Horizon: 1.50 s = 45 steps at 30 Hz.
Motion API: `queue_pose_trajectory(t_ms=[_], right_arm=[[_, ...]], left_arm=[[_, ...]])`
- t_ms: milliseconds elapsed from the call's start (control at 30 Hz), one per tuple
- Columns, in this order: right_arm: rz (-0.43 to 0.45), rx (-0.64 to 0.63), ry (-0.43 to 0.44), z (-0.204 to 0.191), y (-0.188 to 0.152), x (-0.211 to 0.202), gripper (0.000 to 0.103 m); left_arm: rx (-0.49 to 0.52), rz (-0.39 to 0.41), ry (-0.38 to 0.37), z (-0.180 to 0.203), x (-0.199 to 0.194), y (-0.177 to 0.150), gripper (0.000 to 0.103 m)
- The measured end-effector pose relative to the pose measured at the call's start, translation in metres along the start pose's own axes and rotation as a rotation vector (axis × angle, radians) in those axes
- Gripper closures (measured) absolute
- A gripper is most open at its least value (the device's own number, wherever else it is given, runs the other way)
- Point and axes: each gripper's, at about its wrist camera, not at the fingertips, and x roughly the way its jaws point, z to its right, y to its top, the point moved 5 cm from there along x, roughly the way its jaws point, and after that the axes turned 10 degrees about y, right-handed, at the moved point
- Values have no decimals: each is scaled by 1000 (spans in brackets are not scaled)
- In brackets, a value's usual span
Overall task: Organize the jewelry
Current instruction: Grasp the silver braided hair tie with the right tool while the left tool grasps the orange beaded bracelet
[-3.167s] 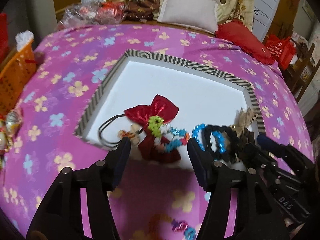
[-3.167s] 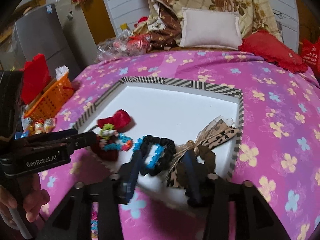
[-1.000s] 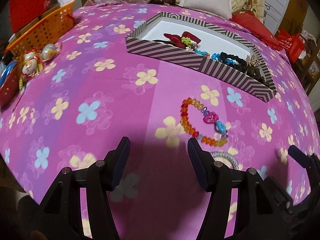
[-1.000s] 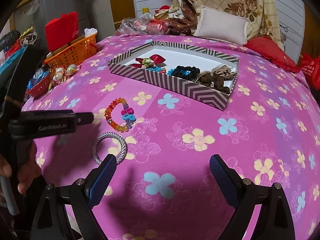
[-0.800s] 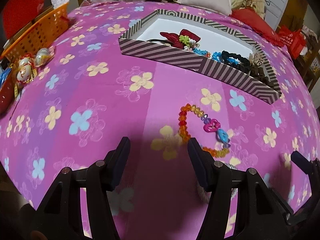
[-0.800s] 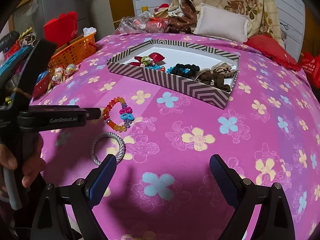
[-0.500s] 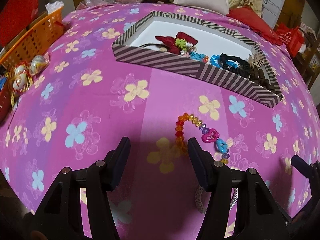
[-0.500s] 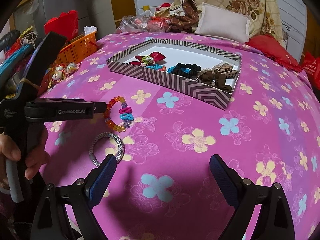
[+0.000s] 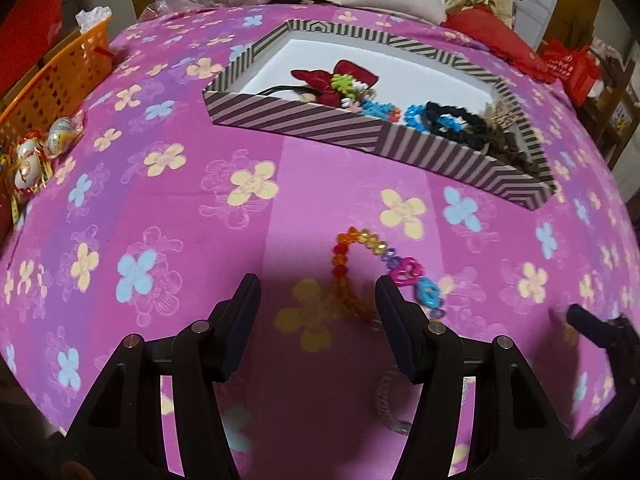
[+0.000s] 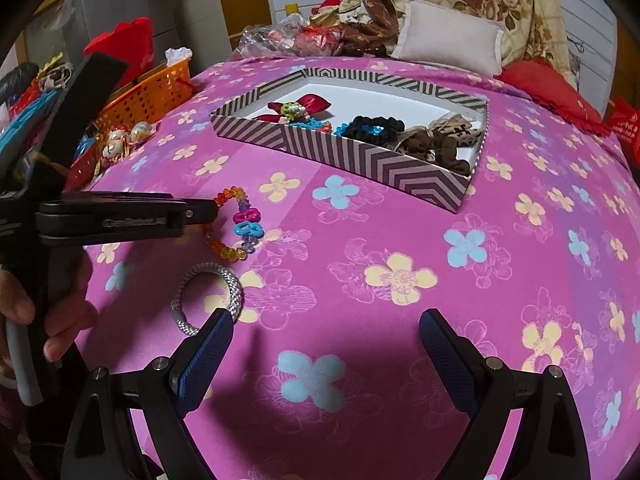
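Your left gripper is spread wide at lower centre, hovering over the beaded bracelet on the pink cloth. Its side lettering is too blurred to read. Your right gripper gapes empty, silver bangle at lower left, striped box up top.

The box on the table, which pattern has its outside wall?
Brown-and-white stripes and chevrons on the box, clearest from right wrist.

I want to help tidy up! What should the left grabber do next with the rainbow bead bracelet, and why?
Probably ease the left gripper down and a bit right, then close on the bead bracelet. Its jaws are open with nothing in them, the bracelet lies on the tablecloth just ahead, and the striped box already holds other pieces.
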Motion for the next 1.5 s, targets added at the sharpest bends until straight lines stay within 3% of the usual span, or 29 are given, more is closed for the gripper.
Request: queue_pose_trajectory(t_ms=[200,467,533,633,867,1133,1333,1500], right_arm=[[-7,10,16,1,-1,2,10],[1,-13,75,-11,-6,-4,12],[13,-36,96,-20,-3,-5,29],[5,-41,93,-26,-1,2,43],[-28,-52,117,-39,2,24,53],[-41,-158,17,-43,-2,29,91],[-54,-84,-49,-3,-12,8,93],[-39,45,13,25,-14,-4,93]], left_arm=[[17,-23,-71,19,-7,1,44],[58,-54,-32,42,7,4,44],[62,-65,-14,42,12,5,44],[67,-52,-1,40,16,10,44],[78,-39,24,33,19,12,44],[73,-37,15,31,21,14,44],[68,-42,5,27,19,13,44],[36,-71,-33,23,14,8,44]])
